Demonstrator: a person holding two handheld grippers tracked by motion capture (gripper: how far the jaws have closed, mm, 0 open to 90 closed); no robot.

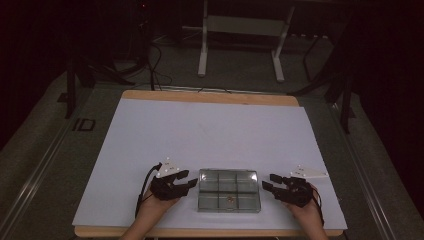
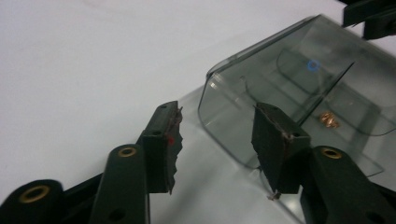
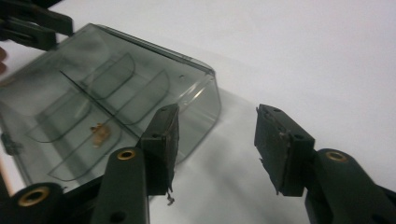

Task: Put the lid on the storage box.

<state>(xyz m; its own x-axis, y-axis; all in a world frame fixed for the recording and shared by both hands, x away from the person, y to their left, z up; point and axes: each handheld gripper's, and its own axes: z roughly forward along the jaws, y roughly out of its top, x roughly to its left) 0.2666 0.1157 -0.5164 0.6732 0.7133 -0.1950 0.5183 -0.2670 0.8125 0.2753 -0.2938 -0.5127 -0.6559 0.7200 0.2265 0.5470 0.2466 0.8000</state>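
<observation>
The room is dark around the edges, and the white counter [image 1: 210, 135] is the brightest part. Both close-up pictures look soft and grainy.

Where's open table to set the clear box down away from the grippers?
The white table lies bare from the clear box back to its far edge. It is crowded along the near edge: left gripper and right gripper flank the box.

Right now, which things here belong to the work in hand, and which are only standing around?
Belong to the work:
- clear compartment box, lid shut
- small copper piece inside it
- left hand-held gripper, open, beside the box
- right hand-held gripper, open, beside the box

Standing around:
- white table
- white frame legs on the floor behind
- cables on the floor
</observation>
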